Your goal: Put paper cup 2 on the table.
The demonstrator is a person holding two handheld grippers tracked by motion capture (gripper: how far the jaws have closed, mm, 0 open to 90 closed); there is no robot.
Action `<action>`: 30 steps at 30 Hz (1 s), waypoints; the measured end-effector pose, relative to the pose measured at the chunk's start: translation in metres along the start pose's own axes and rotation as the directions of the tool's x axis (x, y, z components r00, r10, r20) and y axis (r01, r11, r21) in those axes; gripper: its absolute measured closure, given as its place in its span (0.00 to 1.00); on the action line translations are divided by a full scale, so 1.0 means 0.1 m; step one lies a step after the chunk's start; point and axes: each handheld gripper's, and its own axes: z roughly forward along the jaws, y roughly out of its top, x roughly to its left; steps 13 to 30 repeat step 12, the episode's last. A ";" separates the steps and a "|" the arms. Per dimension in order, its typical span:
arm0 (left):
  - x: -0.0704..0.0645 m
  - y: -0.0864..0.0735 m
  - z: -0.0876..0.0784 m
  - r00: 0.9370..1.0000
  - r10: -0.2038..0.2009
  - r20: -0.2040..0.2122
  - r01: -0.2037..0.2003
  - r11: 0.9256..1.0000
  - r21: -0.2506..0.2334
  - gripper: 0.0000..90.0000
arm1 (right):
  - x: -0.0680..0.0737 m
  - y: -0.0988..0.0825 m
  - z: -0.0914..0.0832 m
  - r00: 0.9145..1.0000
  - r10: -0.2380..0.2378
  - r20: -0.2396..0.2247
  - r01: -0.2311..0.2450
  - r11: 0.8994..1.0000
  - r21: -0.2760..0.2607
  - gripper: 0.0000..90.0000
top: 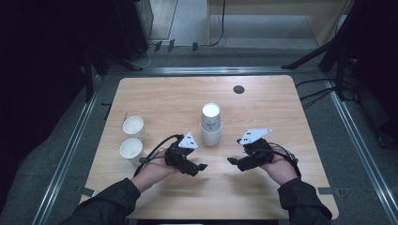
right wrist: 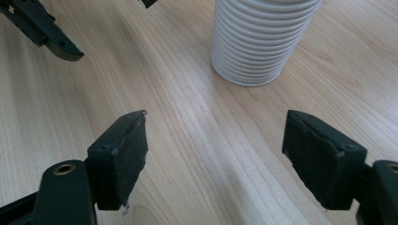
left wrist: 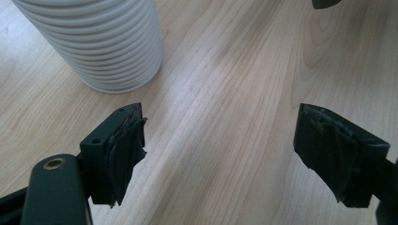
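Two gaping grippers, left (top: 202,166) and right (top: 230,161), empty, just short of the stacked white cups (top: 210,125) between them.

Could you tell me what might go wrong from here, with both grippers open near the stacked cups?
1. The stack of cups stands tall and narrow between the left gripper and right gripper; a sideways nudge could likely topple it.
2. The left forearm lies close to the two single cups; swinging that arm might knock them off the table.
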 end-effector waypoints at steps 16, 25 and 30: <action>0.02 -0.06 0.18 1.000 0.010 -0.010 -0.009 0.997 0.074 0.19 | 0.04 -0.02 0.11 1.000 -0.006 -0.027 0.008 0.996 0.084 0.25; 0.02 -0.06 0.18 1.000 0.010 -0.010 -0.009 0.997 0.074 0.19 | 0.04 -0.02 0.11 1.000 -0.006 -0.027 0.008 0.996 0.084 0.25; 0.02 -0.06 0.18 1.000 0.010 -0.010 -0.009 0.997 0.074 0.19 | 0.04 -0.02 0.11 1.000 -0.006 -0.027 0.008 0.996 0.084 0.25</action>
